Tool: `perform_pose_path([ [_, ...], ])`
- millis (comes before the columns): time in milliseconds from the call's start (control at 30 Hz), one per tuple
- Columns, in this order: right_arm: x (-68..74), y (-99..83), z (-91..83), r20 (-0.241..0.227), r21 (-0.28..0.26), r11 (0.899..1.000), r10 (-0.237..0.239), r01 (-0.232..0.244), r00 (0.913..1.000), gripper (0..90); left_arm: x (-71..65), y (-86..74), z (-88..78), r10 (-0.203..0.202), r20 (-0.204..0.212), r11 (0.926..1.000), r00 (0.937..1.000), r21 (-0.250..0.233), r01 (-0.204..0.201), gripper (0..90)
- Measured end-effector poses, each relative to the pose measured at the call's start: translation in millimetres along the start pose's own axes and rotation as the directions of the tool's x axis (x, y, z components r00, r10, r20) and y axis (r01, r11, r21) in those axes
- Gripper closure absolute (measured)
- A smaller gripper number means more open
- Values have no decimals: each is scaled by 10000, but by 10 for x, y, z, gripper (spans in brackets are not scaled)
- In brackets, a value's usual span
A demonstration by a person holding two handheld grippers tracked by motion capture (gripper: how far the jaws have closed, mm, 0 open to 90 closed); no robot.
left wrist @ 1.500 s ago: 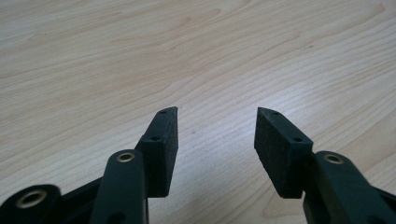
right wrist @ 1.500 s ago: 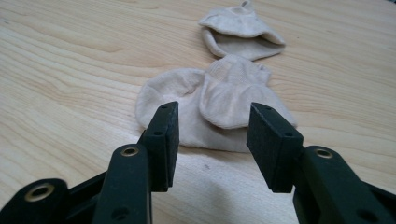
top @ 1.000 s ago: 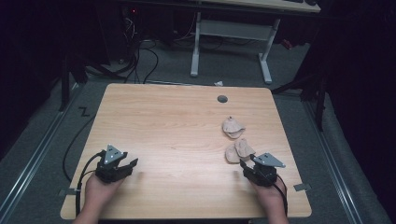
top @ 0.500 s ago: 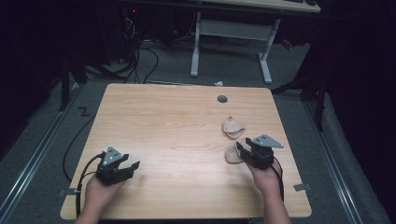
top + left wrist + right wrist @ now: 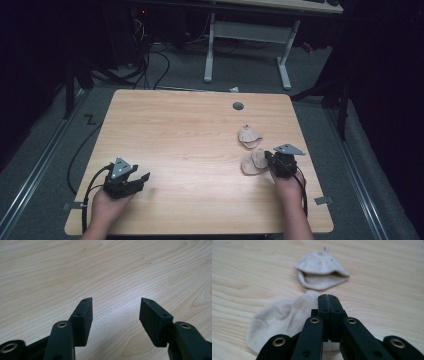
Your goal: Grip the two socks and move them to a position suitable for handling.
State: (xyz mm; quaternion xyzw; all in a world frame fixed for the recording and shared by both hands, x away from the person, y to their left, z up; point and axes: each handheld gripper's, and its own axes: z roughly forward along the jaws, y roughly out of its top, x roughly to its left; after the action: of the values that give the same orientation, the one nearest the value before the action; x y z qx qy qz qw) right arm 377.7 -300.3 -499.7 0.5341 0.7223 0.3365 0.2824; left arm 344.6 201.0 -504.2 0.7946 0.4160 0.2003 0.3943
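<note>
No writing can be read on any item. The right tool (image 5: 269, 159) lies low at the near right of the bench (image 5: 190, 135), its jaws having just been closing and now together over the near sock (image 5: 279, 320); whether fabric is pinched cannot be told. The far sock (image 5: 320, 268) lies just beyond it. The left tool (image 5: 115, 315), jaws apart, rests low at the near left.

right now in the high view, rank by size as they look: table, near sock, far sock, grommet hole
1. table
2. near sock and far sock: look alike, no ranking
3. grommet hole
</note>
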Motion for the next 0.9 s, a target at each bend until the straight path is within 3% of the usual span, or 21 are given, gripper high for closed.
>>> perform_pose_path([
  [67, -8, -46, 106, -35, 528, 9986, 4, -3, 10000, 900, -8, 2, 8, 63, 41, 10000, 10000, 53, -63, 447],
  [133, -5, -55, 130, -52, 714, 9974, -27, 31, 10000, 900, -18, 2, 13, 55, 65, 10000, 10000, 62, -55, 447],
  [200, 44, -104, 216, -65, 1253, 9917, -298, 304, 9995, 900, -24, 10, 8, 37, 149, 10000, 9999, 80, -38, 451],
  [533, 291, -134, 163, -662, 1256, 9871, -915, 993, 9936, 900, -106, 46, 6, 119, 266, 9999, 9996, -61, -117, 464],
  [767, 592, -121, 145, -1426, 1245, 9805, -1343, 1524, 9806, 900, -257, 69, 48, 383, 283, 9992, 9989, 68, -385, 485],
  [900, 810, -107, 146, -1651, 1167, 9714, -1861, 2066, 9686, 900, -394, 79, 92, 617, 529, 9980, 9967, 101, -623, 490],
])
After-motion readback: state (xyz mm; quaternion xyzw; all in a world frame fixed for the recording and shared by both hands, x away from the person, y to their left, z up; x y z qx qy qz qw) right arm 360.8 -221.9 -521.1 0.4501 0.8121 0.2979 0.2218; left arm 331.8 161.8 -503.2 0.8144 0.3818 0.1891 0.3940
